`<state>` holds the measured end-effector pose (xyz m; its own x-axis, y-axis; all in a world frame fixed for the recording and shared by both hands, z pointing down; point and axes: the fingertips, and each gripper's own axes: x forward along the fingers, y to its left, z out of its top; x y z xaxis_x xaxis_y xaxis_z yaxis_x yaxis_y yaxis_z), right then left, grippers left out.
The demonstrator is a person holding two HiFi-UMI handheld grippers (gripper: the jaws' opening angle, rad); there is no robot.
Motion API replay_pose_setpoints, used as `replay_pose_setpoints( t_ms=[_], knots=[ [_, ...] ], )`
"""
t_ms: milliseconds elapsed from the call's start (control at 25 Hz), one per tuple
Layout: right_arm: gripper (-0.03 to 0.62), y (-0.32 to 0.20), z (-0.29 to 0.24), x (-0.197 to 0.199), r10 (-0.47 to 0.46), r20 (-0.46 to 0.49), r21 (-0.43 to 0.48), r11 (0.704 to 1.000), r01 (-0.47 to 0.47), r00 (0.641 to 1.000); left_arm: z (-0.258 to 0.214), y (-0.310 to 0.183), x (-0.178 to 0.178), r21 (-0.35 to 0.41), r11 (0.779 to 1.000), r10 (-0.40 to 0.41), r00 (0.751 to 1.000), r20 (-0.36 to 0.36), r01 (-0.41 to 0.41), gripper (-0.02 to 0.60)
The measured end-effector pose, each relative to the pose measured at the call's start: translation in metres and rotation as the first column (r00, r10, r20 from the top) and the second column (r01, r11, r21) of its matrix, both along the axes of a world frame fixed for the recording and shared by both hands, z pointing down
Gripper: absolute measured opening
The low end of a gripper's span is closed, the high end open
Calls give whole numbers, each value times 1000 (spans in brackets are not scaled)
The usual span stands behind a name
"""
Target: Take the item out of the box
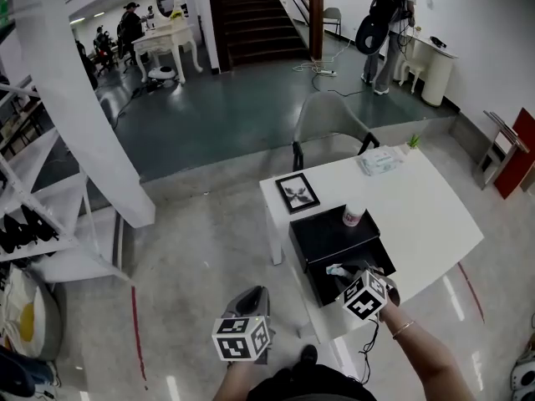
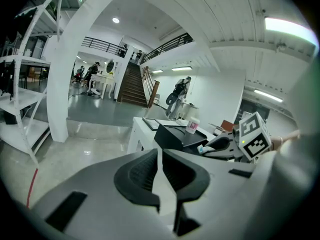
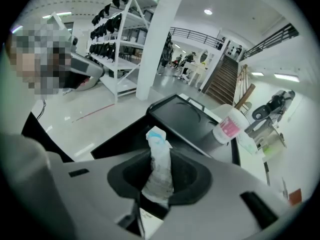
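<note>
Currently noted at the right tongs (image 3: 159,179): clamped on a crumpled white packet (image 3: 157,151) with a blue end, gripped low on the body, with a good length left sticking out past the tips. Located at the mouth of the open black box (image 1: 322,234), near the front edge of the white tabletop (image 1: 426,215); impossible to tell whether already clear of the walls.

Judged at risk of slipping: soft, wrinkled wrapping and a narrow bite, so likely to slide or fold out of the grip under a quick lift or a twist. Could also catch on the box edge if drawn sideways rather than straight up, and drag the box toward the tabletop edge.

Worth watching: small pink-labelled bottle (image 1: 353,215) standing at the far side of the box, liable to topple on any jolt.

Left tongs (image 2: 160,173) pressed together on nothing, held low over the floor, well apart from the box; no bracing of the box possible from there.

Framed picture (image 1: 298,192) lying near the box, beyond it; unlikely to be disturbed.
</note>
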<state>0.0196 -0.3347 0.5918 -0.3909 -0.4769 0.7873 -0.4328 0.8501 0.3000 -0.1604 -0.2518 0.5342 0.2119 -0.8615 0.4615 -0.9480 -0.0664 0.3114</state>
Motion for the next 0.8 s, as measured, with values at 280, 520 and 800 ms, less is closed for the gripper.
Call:
replay_pose_setpoints(
  t_ms=[280, 520, 800],
  knots=[
    [95, -1, -25, 15, 147, 169, 35, 987, -155, 974, 0, -6, 17, 3, 998, 60, 998, 5, -60, 31],
    [95, 3, -49, 31, 260, 307, 14, 961, -278, 915, 1, -13, 33, 0, 994, 109, 994, 13, -109, 31],
    [95, 9, -72, 51, 357, 428, -4, 919, -394, 830, -2, -23, 50, 9, 987, 163, 986, 16, -163, 31]
  ],
)
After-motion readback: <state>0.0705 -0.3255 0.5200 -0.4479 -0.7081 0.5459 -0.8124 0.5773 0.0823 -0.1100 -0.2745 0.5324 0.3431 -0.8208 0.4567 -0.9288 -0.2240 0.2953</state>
